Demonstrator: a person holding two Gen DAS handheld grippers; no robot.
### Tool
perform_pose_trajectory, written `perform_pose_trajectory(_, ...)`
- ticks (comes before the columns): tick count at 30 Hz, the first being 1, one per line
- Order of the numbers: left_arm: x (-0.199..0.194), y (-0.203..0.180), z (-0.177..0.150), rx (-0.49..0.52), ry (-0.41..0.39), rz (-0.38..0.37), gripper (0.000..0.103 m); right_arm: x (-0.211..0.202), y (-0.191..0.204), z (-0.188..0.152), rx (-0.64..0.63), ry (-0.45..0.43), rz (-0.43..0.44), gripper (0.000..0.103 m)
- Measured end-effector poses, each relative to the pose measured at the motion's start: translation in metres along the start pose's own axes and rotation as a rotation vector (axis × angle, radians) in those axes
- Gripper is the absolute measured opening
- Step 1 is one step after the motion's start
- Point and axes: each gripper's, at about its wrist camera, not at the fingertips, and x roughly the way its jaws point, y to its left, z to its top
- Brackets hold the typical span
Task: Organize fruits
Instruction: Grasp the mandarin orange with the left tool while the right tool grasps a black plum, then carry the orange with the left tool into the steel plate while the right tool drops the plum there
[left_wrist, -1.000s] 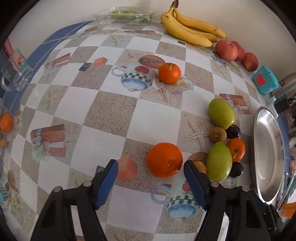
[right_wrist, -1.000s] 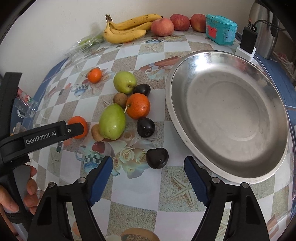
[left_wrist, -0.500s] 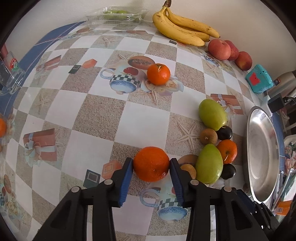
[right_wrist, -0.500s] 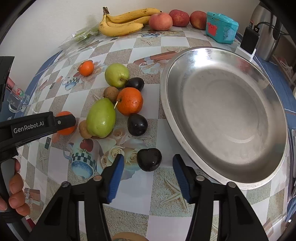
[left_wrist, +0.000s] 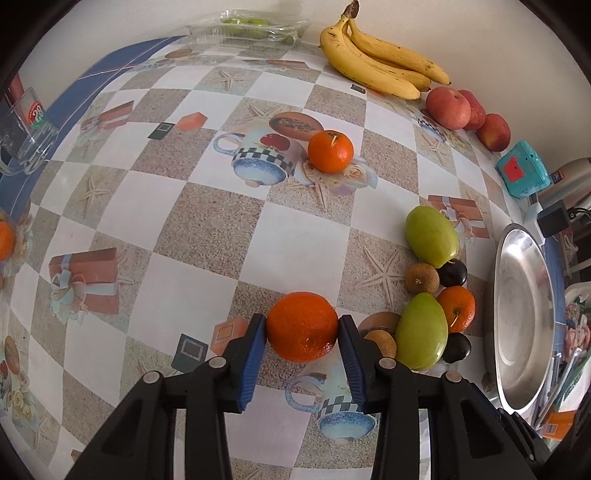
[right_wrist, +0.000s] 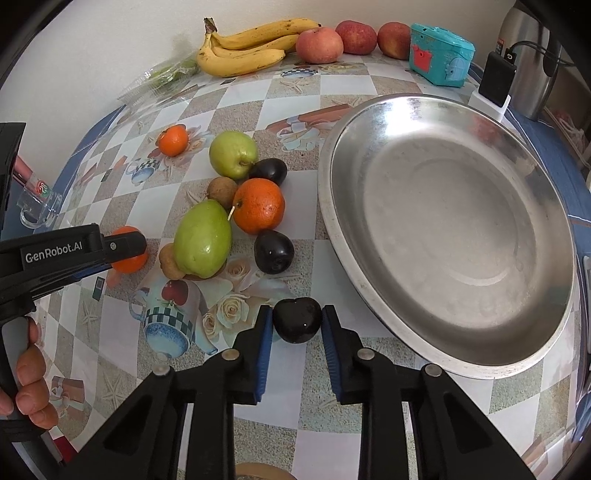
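Left gripper (left_wrist: 301, 332): blue-padded fingers (left_wrist: 252, 354) closed against both sides of a large orange (left_wrist: 301, 327), which sits on the worktop (left_wrist: 207, 229) at the near centre of the left wrist view. Just right of it lies a cluster: two green mangoes (left_wrist: 422, 332), a second orange (left_wrist: 456, 308), two brown round fruits (left_wrist: 422, 278) and dark plums (left_wrist: 452, 272). A small tangerine (left_wrist: 330, 151) lies well apart, farther back on the checked cloth.

Right gripper (right_wrist: 297, 325): fingers (right_wrist: 264, 343) narrowed onto a dark plum (right_wrist: 297, 319), pads touching its left and right sides; whether it is lifted off the worktop cannot be told. The plum is just left of the near rim of a large steel plate (right_wrist: 443, 229), not in it.

Along the far wall: a bunch of bananas (right_wrist: 251, 46), three red apples (right_wrist: 319, 45) and a teal box (right_wrist: 441, 55). A glass mug (left_wrist: 26, 136) stands at the far left edge. In the right wrist view the left gripper's body, marked GenRobot.AI, crosses the left side, with the person's hand (right_wrist: 31, 387) on its handle
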Motion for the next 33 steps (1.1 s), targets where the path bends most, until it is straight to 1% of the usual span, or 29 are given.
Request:
perform_pose_trajectory(11,-0.006,0.004,0.002,-0.023,-0.007,-0.001,0.042,-0.002,0.001,0.000,-0.001,-0.003,0.009,0.026)
perform_pose_trajectory(17,-0.018,0.004,0.006,-0.043,-0.036,-0.025,0.042,-0.014,0.001,0.003,0.009,-0.037,0.033,0.026)
perform_pose_trajectory(19,-0.024,0.002,0.007,-0.045,-0.053,-0.034,0.042,-0.021,0.002,0.004,0.011,-0.063,0.042,0.026)
perform_pose_trajectory(24,-0.038,-0.006,0.010,-0.026,-0.097,-0.059,0.042,-0.034,0.002,0.009,0.019,-0.109,0.059,0.026)
perform_pose_trajectory(27,-0.046,-0.012,0.011,-0.011,-0.118,-0.073,0.042,-0.037,-0.002,0.011,0.030,-0.119,0.038,0.026)
perform_pose_trajectory(31,-0.054,-0.024,0.010,0.024,-0.141,-0.086,0.042,-0.042,-0.012,0.013,0.067,-0.136,0.032,0.026)
perform_pose_trajectory(33,-0.056,-0.032,0.008,0.049,-0.147,-0.092,0.042,-0.045,-0.018,0.014,0.081,-0.146,0.006,0.026)
